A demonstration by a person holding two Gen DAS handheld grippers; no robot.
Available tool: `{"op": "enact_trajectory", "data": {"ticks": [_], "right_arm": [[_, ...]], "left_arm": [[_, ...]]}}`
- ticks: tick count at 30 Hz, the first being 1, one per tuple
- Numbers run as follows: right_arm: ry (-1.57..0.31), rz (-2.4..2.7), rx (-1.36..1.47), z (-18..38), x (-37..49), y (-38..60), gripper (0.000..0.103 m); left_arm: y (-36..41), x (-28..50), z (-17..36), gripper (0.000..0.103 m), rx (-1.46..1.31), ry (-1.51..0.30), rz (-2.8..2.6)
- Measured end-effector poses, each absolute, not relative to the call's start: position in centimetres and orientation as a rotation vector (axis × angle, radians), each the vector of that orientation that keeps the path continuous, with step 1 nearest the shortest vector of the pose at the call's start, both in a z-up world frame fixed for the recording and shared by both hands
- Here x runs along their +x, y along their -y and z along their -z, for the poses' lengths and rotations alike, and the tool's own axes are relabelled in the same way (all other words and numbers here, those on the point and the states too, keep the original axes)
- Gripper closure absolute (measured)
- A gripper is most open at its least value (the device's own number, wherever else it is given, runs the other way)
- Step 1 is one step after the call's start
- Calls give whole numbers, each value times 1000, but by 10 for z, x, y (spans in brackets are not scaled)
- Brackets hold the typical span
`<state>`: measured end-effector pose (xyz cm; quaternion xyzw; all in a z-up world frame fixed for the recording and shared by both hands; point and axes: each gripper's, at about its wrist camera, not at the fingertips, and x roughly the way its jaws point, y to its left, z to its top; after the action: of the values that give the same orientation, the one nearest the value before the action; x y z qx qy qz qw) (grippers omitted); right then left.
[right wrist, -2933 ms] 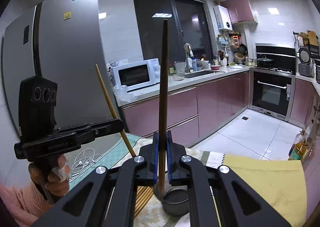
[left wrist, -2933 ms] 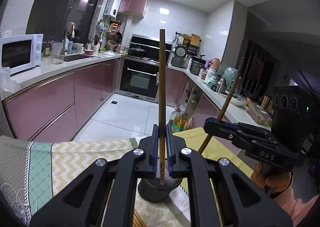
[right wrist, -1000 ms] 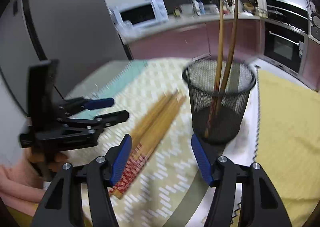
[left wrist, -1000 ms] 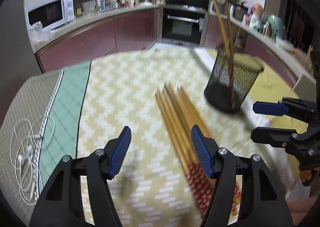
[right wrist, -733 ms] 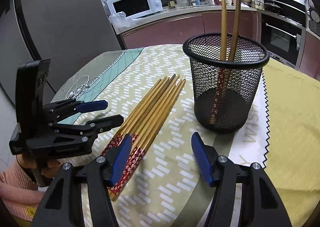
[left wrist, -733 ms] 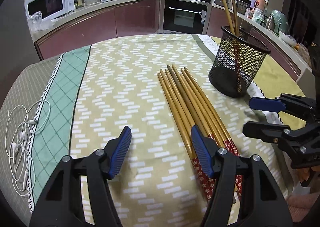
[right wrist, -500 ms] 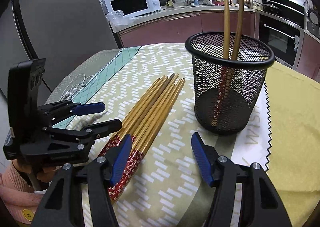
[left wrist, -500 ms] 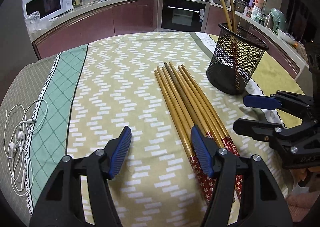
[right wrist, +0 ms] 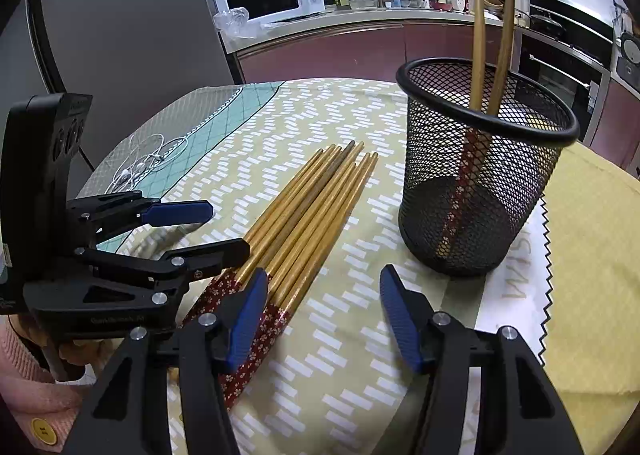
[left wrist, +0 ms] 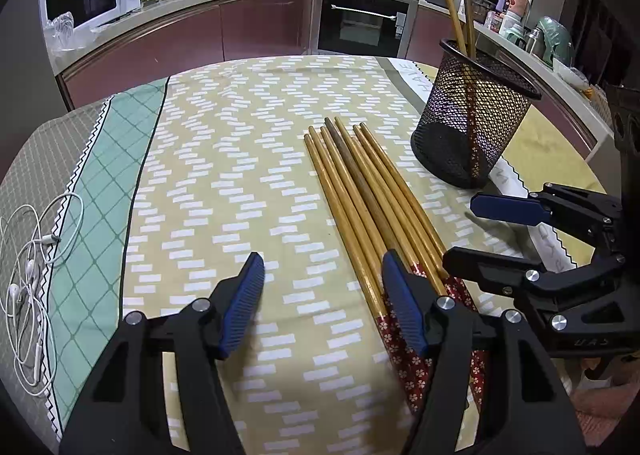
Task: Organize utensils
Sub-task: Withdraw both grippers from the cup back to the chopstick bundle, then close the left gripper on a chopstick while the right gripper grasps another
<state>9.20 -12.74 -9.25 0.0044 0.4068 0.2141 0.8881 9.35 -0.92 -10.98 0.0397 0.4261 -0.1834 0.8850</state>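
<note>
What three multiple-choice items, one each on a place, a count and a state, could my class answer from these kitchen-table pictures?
1. Where do the white earphones lie?
A. on the green and grey end of the tablecloth
B. inside the holder
C. on the microwave

2. How many chopsticks stand in the black mesh holder?
A. none
B. two
C. five

3. How does the mesh holder stand?
A. tipped on its side
B. upside down
C. upright

Answers:
1 A, the tangled cable rests on the green and grey checked end of the cloth.
2 B, two sticks rise above the rim.
3 C, its open rim faces up and its base sits on the table.
</note>
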Motion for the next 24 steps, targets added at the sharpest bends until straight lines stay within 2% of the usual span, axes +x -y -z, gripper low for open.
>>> {"op": "enact_trajectory", "data": {"ticks": [20,24], "right_arm": [[-897,-409,-34,100,101,121,59],[-896,-395,-59,100,102,116,60]], "left_arm": [[6,96,110,47,98,-893,373],[10,100,110,50,114,-894,364]]}}
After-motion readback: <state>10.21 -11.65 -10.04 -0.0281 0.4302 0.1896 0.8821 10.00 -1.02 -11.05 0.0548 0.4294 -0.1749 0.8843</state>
